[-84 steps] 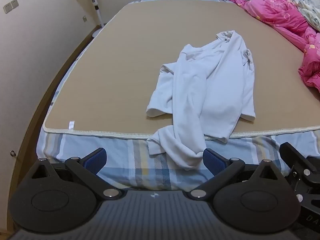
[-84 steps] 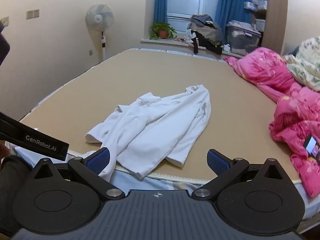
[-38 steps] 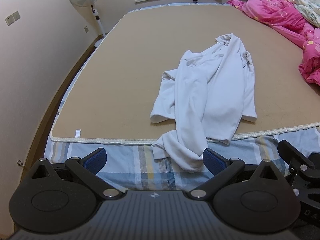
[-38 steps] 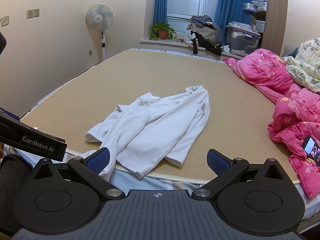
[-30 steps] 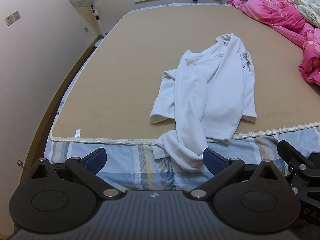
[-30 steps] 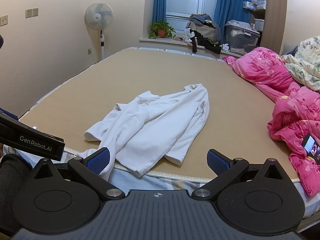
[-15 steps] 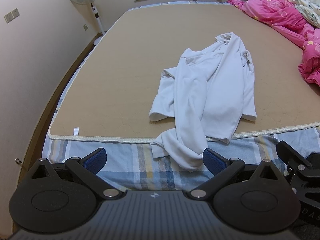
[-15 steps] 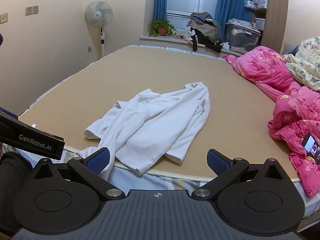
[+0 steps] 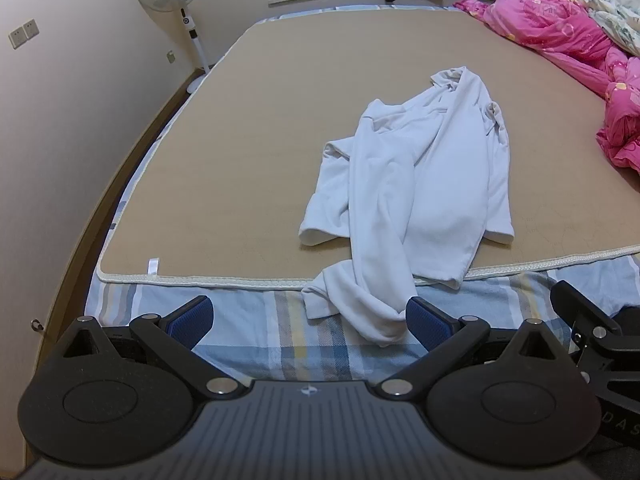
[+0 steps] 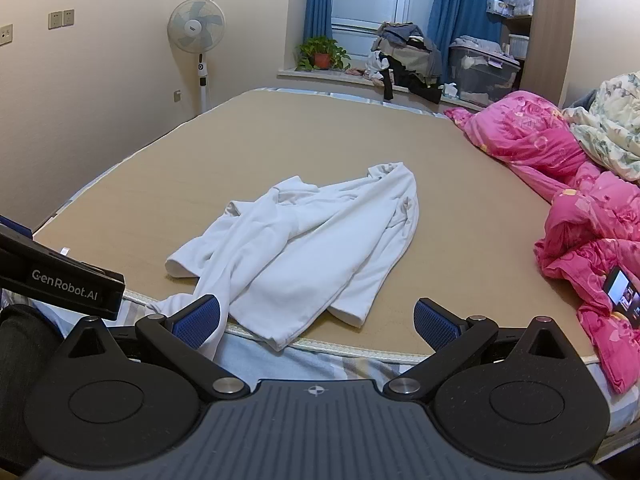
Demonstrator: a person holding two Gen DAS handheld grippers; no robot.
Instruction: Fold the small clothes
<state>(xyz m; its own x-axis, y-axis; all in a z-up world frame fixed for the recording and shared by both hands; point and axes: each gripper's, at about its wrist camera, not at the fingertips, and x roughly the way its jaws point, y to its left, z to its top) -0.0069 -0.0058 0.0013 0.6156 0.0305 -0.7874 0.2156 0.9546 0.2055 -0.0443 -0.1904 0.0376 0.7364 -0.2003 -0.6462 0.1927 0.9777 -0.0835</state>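
Note:
A crumpled white long-sleeved garment (image 9: 420,184) lies on the tan bed mat (image 9: 248,140), collar at the far end, one sleeve hanging over the mat's near edge onto the plaid sheet. It also shows in the right wrist view (image 10: 304,248). My left gripper (image 9: 308,320) is open and empty, hovering just short of the hanging sleeve (image 9: 360,304). My right gripper (image 10: 316,316) is open and empty, near the garment's hem at the mat's edge.
A pink quilt (image 10: 580,200) is heaped along the right side of the bed, with a phone (image 10: 622,290) on it. A standing fan (image 10: 196,28) is by the left wall. A windowsill with a plant (image 10: 320,54) and piled clothes lies beyond the bed.
Both grippers have shifted only slightly; the views have drifted a little. The garment has not moved and both grippers stay open.

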